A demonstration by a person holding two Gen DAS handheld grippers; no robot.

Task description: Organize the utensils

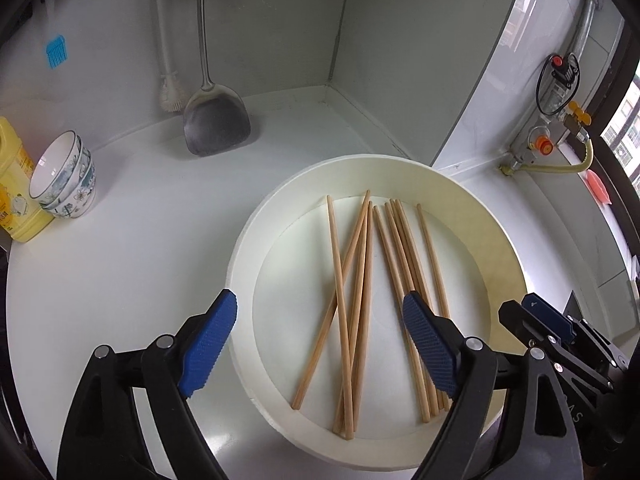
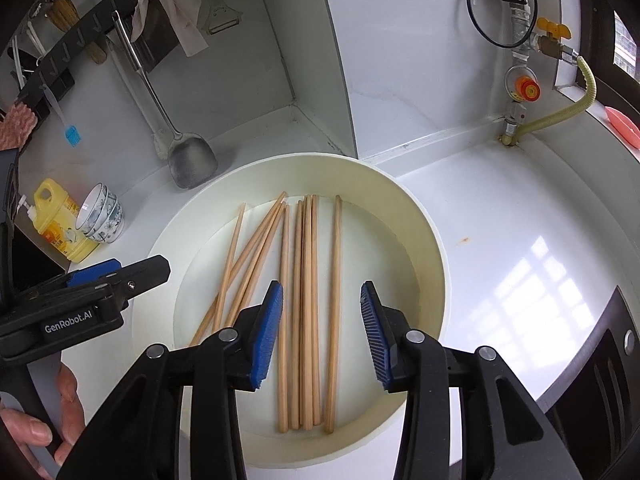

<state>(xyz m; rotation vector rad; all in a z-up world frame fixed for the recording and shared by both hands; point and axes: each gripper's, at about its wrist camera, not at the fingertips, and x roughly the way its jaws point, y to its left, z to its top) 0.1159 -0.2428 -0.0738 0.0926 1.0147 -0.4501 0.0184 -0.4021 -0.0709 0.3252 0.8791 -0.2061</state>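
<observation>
Several wooden chopsticks (image 1: 362, 300) lie loose in a round cream basin (image 1: 472, 216) on the white counter, some crossed, some side by side. My left gripper (image 1: 320, 320) hovers above the basin's near left side, wide open, nothing between its blue pads (image 1: 210, 344). In the right wrist view the same chopsticks (image 2: 306, 312) lie in the basin (image 2: 416, 240). My right gripper (image 2: 322, 312) hangs over them, open about half way, with its pads (image 2: 266, 332) apart from the sticks. The left gripper's body (image 2: 80, 300) shows at that view's left edge, with a hand (image 2: 44, 420) below it.
A steel spatula (image 1: 212, 120) and a white brush (image 1: 170, 92) lean in the back corner. Stacked patterned bowls (image 1: 64, 176) and a yellow bottle (image 1: 18, 196) stand at the left. A gas valve and hose (image 2: 532, 92) sit at the right wall. A black stove edge (image 2: 600, 380) lies right.
</observation>
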